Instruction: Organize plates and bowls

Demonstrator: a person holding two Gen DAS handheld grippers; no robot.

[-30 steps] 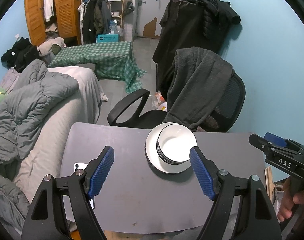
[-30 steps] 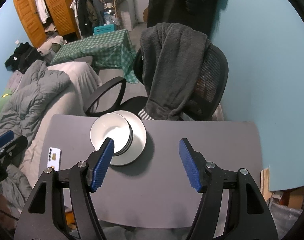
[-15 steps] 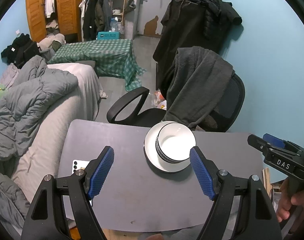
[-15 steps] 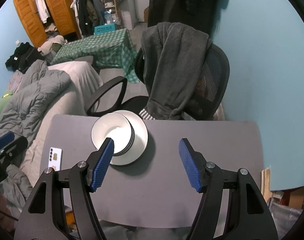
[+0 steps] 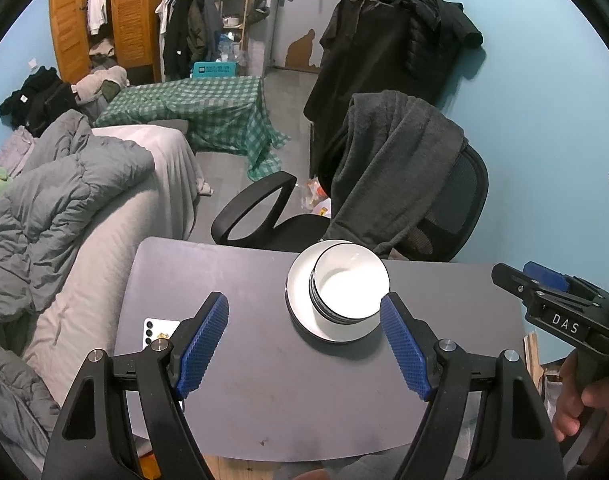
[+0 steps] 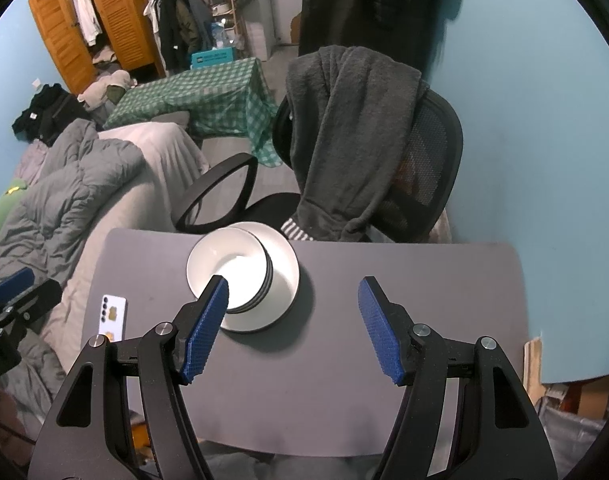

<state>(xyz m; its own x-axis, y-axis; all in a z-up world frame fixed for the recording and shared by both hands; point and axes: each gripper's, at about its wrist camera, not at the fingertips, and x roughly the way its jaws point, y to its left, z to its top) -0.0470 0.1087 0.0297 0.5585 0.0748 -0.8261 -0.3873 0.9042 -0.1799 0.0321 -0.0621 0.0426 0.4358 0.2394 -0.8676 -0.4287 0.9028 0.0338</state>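
Note:
A stack of white bowls (image 5: 350,290) with dark rims rests on a white plate (image 5: 300,316) near the far edge of the grey table (image 5: 264,392). In the right wrist view the same bowls (image 6: 228,268) sit on the plate (image 6: 282,284) left of centre. My left gripper (image 5: 304,344) hovers above the table, open and empty, nearer than the stack. My right gripper (image 6: 294,326) is open too, empty, with its left fingertip overlapping the bowls in the picture. The right gripper (image 5: 544,292) also shows at the right edge of the left wrist view, held by a hand.
A white phone (image 5: 156,330) lies at the table's left side; it shows as the phone (image 6: 113,316) in the right view. An office chair (image 5: 404,184) draped with a grey garment stands behind the table. A bed with a grey duvet (image 5: 52,208) lies to the left.
The left view has shifted slightly, so the table and stack sit a little lower and farther. Both grippers keep the same opening and the dishes have not moved.

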